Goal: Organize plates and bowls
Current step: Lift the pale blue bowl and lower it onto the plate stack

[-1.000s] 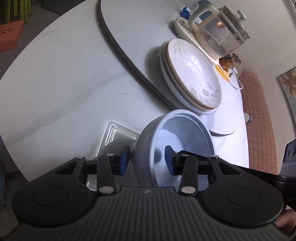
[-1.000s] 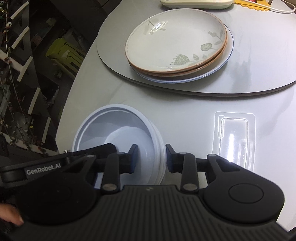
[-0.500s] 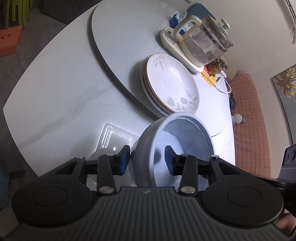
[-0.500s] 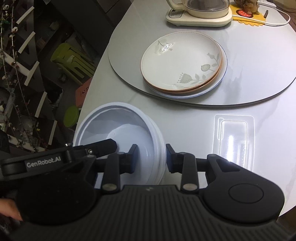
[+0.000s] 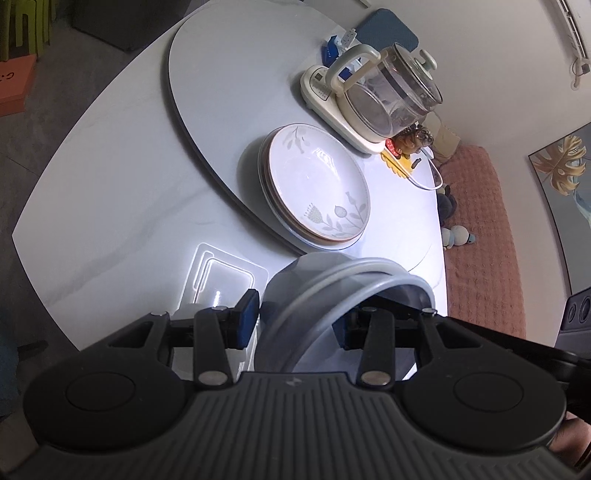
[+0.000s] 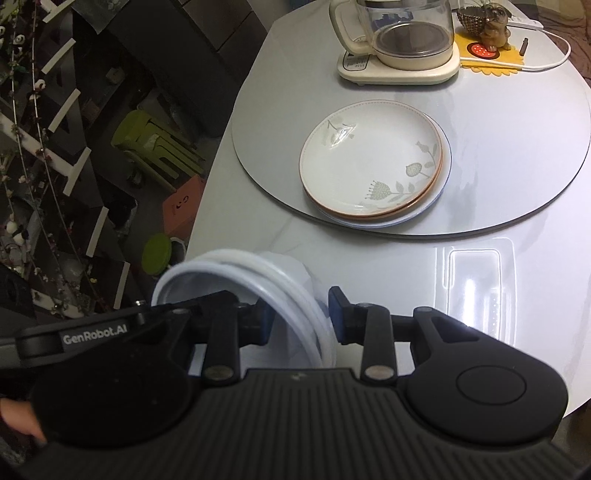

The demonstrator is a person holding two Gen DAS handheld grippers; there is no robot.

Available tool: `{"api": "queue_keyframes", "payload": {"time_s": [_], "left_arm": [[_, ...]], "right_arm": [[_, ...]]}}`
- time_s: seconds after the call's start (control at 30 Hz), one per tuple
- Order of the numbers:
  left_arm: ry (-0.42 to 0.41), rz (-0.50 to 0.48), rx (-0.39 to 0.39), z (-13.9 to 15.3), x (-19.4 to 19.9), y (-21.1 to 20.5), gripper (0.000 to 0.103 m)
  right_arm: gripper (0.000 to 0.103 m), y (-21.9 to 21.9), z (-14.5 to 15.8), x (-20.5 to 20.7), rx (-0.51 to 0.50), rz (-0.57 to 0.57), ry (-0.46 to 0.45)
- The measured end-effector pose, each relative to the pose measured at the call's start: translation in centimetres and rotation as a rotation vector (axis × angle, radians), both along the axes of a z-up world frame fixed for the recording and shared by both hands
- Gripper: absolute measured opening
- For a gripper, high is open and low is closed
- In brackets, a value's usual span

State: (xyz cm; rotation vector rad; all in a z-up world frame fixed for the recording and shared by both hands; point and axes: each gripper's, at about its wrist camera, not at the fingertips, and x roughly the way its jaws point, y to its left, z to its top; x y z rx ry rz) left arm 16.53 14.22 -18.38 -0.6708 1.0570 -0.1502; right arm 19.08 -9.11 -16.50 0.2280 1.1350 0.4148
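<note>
A nested stack of pale blue bowls (image 5: 325,284) (image 6: 236,277) hangs above the white table's front edge, tilted, held from both sides. My left gripper (image 5: 297,321) is shut on the bowls' left wall, one pad outside and one inside. Across the rim, my right gripper (image 6: 299,317) is shut on the opposite wall in the same way. The left gripper's body (image 6: 92,336) shows in the right wrist view. Floral plates with brown rims (image 5: 314,184) (image 6: 369,166) are stacked on the grey turntable (image 5: 221,81) (image 6: 517,147), beyond the bowls.
A clear plastic tray (image 5: 218,277) (image 6: 476,288) lies on the table (image 5: 110,166) below the bowls. A glass kettle on a cream base (image 5: 384,99) (image 6: 406,37) and a small figurine (image 5: 410,142) (image 6: 487,22) stand past the plates. A pink sofa (image 5: 480,240) lies beyond; green stools (image 6: 155,147) are on the floor.
Both grippers have risen together with the bowls, so the table and plates look farther away. The bowls now tilt more steeply. Neither grip has altered.
</note>
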Motion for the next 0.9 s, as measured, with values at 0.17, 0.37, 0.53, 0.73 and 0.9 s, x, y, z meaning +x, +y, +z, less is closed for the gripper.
{"api": "queue_keyframes", "payload": {"time_s": [0.17, 0.37, 0.53, 0.73, 0.9], "left_arm": [[-0.006, -0.02, -0.006, 0.7, 1.2, 0.7, 0.047], [0.006, -0.058, -0.025, -0.2, 2.9, 1.2, 0.047], [-0.013, -0.103, -0.024, 0.6, 4.1, 1.4, 0.047], [-0.024, -0.127, -0.022, 1.2, 6.3, 1.5, 0.047], [-0.032, -0.124, -0.03, 1.4, 8.3, 1.2, 0.047]], "right_arm": [[0.034, 1.0, 1.0, 0.8, -0.015, -0.013, -0.018], [0.034, 1.1, 0.2, 1.7, -0.023, -0.081, 0.0], [0.034, 1.1, 0.4, 2.2, -0.02, -0.135, -0.005], [0.034, 0.9, 0.7, 3.3, -0.002, -0.199, -0.014], [0.034, 0.6, 1.3, 5.1, -0.001, -0.215, -0.03]]}}
